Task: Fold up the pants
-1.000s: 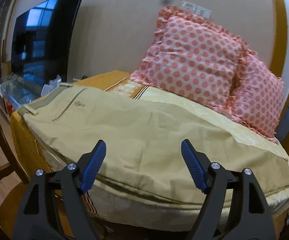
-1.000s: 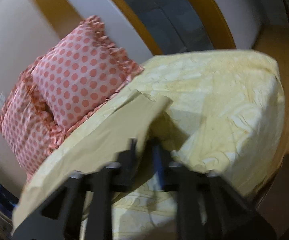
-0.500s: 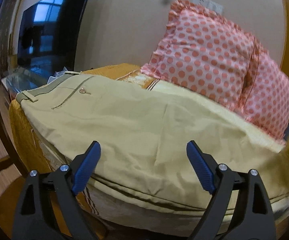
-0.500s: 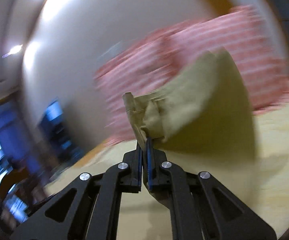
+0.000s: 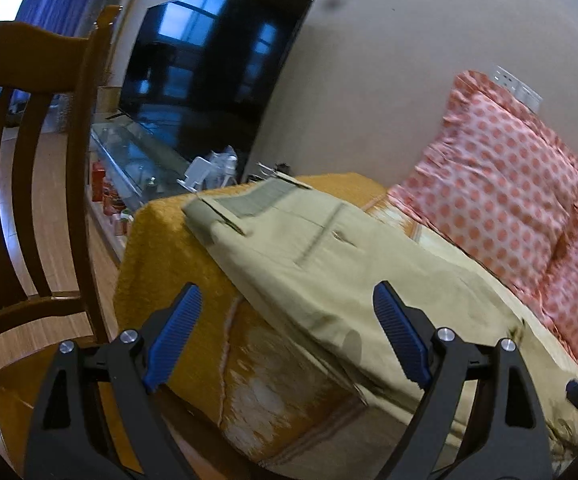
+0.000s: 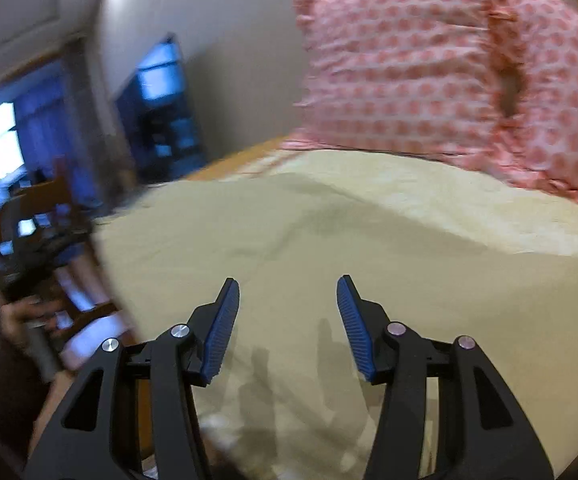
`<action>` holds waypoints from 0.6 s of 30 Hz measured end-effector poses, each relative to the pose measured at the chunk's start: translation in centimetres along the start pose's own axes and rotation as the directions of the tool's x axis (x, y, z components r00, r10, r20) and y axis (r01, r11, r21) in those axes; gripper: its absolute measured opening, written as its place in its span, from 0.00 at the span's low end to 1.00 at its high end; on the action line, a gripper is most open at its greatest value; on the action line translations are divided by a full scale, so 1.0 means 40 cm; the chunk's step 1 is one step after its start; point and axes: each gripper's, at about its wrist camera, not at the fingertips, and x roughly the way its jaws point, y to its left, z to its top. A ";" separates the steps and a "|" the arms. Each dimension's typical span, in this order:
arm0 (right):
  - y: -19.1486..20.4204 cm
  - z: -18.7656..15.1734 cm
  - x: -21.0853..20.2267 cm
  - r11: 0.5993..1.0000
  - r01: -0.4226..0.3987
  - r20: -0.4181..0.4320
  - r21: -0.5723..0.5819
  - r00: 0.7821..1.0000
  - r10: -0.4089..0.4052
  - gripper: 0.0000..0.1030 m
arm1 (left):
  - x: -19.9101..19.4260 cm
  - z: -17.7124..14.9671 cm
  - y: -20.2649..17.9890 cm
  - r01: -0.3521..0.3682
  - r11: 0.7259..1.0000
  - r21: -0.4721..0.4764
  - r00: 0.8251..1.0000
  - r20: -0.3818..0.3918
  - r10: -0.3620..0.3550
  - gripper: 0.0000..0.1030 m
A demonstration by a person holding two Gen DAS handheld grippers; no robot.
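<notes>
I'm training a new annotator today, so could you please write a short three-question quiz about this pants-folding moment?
1. True or false: the right gripper is clamped on the khaki pants.
2. In the left wrist view, what lies directly under the pants' waistband?
A. a glass table
B. an orange cover
C. a polka-dot pillow
3. Fill in the missing word: the left gripper is ____ and holds nothing.

Key:
1. False: its jaws stand apart over the cloth and grip nothing.
2. B
3. open
</notes>
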 end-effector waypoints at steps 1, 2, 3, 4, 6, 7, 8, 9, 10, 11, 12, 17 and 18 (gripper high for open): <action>0.003 -0.005 0.037 1.000 0.008 -0.074 -0.004 0.997 -0.008 0.51 | 0.007 0.005 0.005 -0.010 1.000 -0.001 1.000 0.002 0.010 0.85; 0.005 -0.017 0.059 1.000 0.010 -0.121 -0.014 0.993 -0.012 0.52 | 0.015 0.009 0.011 -0.014 1.000 -0.003 1.000 0.005 0.014 0.85; 0.016 -0.030 0.053 0.998 0.025 -0.089 -0.050 0.996 -0.029 0.55 | 0.026 0.016 0.016 -0.018 1.000 -0.005 1.000 0.004 0.018 0.85; 0.030 -0.039 0.053 0.997 0.022 -0.095 -0.073 0.995 -0.029 0.59 | 0.035 0.021 0.021 -0.017 1.000 -0.008 1.000 0.004 0.017 0.85; 0.040 -0.044 0.052 0.996 0.033 -0.089 -0.087 0.995 -0.040 0.60 | 0.055 0.032 0.022 -0.017 1.000 -0.001 1.000 0.006 0.017 0.85; 0.033 -0.046 0.052 0.997 0.018 -0.086 -0.071 0.996 -0.024 0.61 | 0.068 0.037 0.022 -0.023 1.000 0.005 1.000 0.002 0.023 0.85; 0.026 -0.047 0.048 0.998 0.000 -0.083 -0.055 0.997 -0.004 0.63 | 0.082 0.042 0.022 -0.028 1.000 0.011 1.000 -0.006 0.028 0.85; 0.025 -0.043 0.051 0.999 -0.011 -0.081 -0.049 0.997 0.007 0.66 | 0.101 0.048 0.024 -0.034 0.999 0.015 0.999 -0.018 0.034 0.85; 0.035 -0.045 0.049 0.999 -0.013 -0.078 -0.050 0.997 0.009 0.67 | 0.110 0.050 0.027 -0.035 0.999 0.015 0.999 -0.022 0.036 0.85; 0.035 -0.044 0.052 0.998 -0.008 -0.076 -0.061 0.997 0.003 0.68 | 0.121 0.052 0.030 -0.039 0.999 0.012 0.999 -0.027 0.039 0.85; 0.037 -0.044 0.054 0.998 -0.003 -0.074 -0.069 0.997 -0.003 0.69 | 0.129 0.053 0.034 -0.038 0.999 0.009 0.999 -0.026 0.038 0.85; 0.043 -0.051 0.046 0.998 -0.020 -0.063 -0.063 0.998 0.016 0.71 | 0.154 0.043 0.026 -0.060 0.996 0.062 0.998 -0.022 0.062 0.86; 0.044 -0.052 0.046 0.998 -0.022 -0.062 -0.064 0.998 0.018 0.72 | 0.156 0.039 0.019 -0.070 0.994 0.083 0.997 -0.022 0.072 0.86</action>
